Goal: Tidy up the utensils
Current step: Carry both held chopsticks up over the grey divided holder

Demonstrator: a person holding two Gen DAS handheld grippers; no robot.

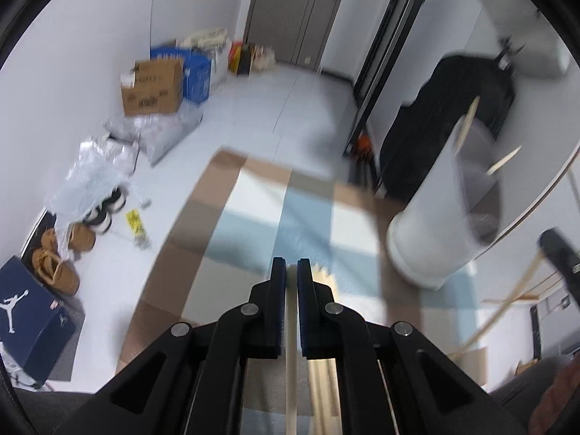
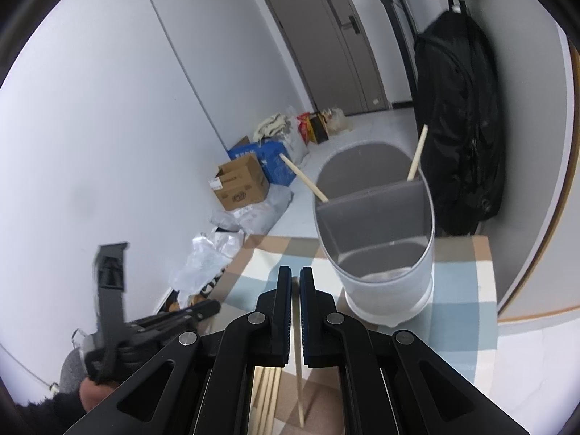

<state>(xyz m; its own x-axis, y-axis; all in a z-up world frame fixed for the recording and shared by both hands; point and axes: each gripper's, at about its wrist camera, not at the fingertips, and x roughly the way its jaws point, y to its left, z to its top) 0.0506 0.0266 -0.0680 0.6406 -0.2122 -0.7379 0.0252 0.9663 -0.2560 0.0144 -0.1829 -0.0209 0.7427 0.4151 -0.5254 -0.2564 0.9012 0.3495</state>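
Chopsticks are in transfer: the left gripper (image 1: 291,264) and right gripper (image 2: 295,272) each clamp one chopstick, next requiring alignment over the holder (image 2: 377,253) near the table's far edge.

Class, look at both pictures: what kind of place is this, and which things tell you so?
Probably a home entryway or hallway: a door at the far end, shoes and cardboard boxes along the wall, and a black bag hanging up.
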